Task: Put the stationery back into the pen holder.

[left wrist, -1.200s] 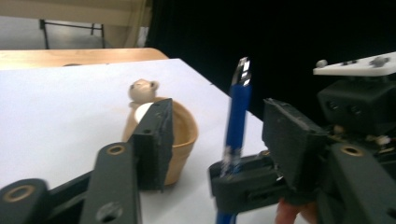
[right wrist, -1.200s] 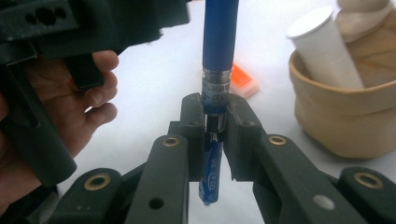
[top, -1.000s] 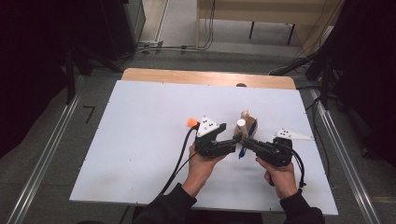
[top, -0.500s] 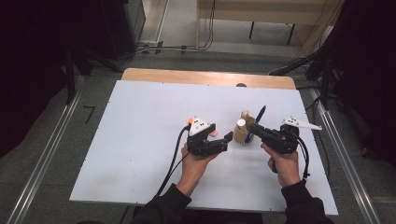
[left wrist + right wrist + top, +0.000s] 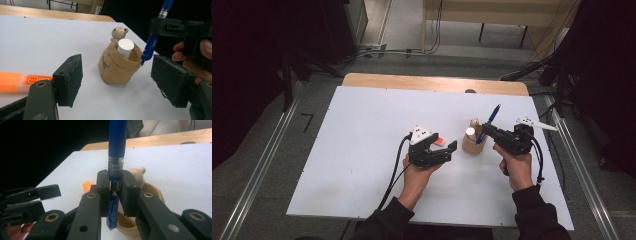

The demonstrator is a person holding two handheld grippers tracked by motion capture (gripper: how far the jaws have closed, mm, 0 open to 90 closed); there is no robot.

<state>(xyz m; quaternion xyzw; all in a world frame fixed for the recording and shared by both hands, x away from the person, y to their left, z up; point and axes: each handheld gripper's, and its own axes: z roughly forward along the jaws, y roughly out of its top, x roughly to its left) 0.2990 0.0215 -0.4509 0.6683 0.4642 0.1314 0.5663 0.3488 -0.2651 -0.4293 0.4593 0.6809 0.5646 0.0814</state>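
Note:
A tan cloth pouch (image 5: 117, 67) with a small bear figure (image 5: 119, 32) stands on the white table (image 5: 372, 130) and holds a white cylinder (image 5: 125, 47). My right gripper (image 5: 115, 187) is shut on a blue pen (image 5: 117, 145), which is tilted upright with its lower tip at the pouch's right rim (image 5: 471, 145). My left gripper (image 5: 120, 82) is just left of the pouch and points at it. Its jaws have just been opening and now stand open, with nothing pressed between them. An orange marker (image 5: 20, 81) lies on the table beside its left jaw.
A wooden strip (image 5: 432, 82) runs along the table's far edge. Metal rails (image 5: 257, 165) flank both sides of the table. A black cable (image 5: 394, 170) trails from the left gripper toward the front edge. Dark furniture and cables stand beyond the table.
My right gripper has moved right and a little up with the pen, away from the left gripper. The pen now stands steeper at the pouch's rim. My left jaws have spread wider.

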